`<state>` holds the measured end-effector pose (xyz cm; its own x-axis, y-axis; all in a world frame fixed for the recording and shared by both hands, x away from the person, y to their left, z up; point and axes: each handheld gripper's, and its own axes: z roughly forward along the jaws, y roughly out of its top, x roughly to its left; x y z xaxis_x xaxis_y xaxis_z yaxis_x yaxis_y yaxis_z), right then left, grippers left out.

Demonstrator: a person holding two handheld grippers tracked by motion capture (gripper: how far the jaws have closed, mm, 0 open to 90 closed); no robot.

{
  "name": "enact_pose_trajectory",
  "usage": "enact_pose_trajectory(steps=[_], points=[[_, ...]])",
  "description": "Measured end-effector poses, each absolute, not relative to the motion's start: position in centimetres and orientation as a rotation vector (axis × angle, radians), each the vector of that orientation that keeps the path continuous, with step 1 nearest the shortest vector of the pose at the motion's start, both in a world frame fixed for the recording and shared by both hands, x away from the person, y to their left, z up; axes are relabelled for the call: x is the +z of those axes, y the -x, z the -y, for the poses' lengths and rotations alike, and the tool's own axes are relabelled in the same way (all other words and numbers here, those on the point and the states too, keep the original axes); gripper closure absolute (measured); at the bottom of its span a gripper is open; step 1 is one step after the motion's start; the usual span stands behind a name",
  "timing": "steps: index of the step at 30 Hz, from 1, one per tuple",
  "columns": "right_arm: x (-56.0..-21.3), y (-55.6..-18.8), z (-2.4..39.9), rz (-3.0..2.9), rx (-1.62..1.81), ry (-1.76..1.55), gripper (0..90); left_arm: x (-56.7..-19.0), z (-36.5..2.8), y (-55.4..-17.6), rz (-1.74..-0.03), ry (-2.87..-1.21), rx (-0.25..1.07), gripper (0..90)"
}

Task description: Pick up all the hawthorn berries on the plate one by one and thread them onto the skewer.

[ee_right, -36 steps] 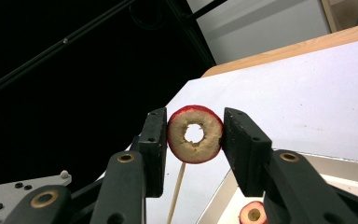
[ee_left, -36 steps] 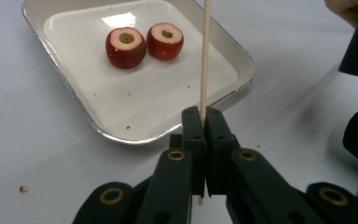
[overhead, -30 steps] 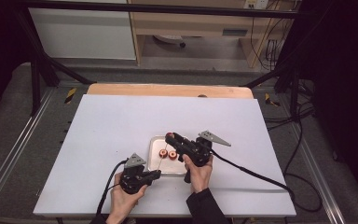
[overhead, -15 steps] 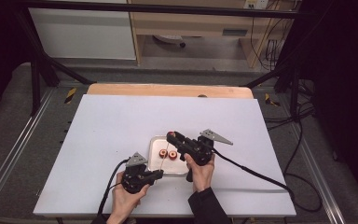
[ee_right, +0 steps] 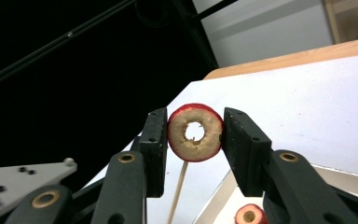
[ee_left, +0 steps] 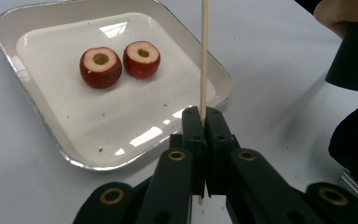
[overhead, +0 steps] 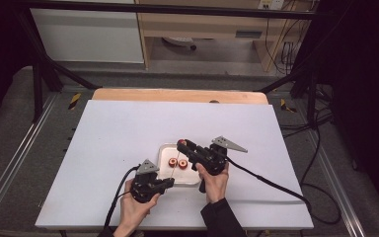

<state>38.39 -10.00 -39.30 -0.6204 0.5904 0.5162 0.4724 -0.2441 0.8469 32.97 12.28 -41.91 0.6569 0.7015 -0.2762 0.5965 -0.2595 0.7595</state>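
Skewer (ee_left: 203, 56) stands upright, clenched in left tongs (ee_left: 204, 122) beside the tray (ee_left: 42, 126); right tongs (ee_right: 195, 133) grasp a cored fruit ring (ee_right: 195, 132) above. Misaligned, the tip could miss the hole and split it.

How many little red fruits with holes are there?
3: two fruits sit side by side in the tray, and one fruit is clamped in the right hand-held gripper.

Site read as a lab or recording rig. A white table (overhead: 128, 133) stood inside a black metal frame (overhead: 39, 74), with dark surroundings, loose cables (overhead: 321, 148) on the grey floor, yellow-black hazard tape (overhead: 74, 100), and a plain wooden shelf unit (overhead: 202, 24) behind.
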Motion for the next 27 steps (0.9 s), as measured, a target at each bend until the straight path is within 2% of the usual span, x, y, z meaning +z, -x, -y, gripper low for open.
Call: enact_pose_trajectory(steps=[11,27], points=[[-40.8,-37.3,9.0,-1.933,2.008,-1.307,62.3,-41.1,-12.9,-33.2,-1.015,-1.896,0.192,88.8],[-42.6,-36.3,8.0,-2.081,1.947,-1.312,61.8,-41.4,-13.0,-34.2,-0.997,-1.921,0.205,88.7]])
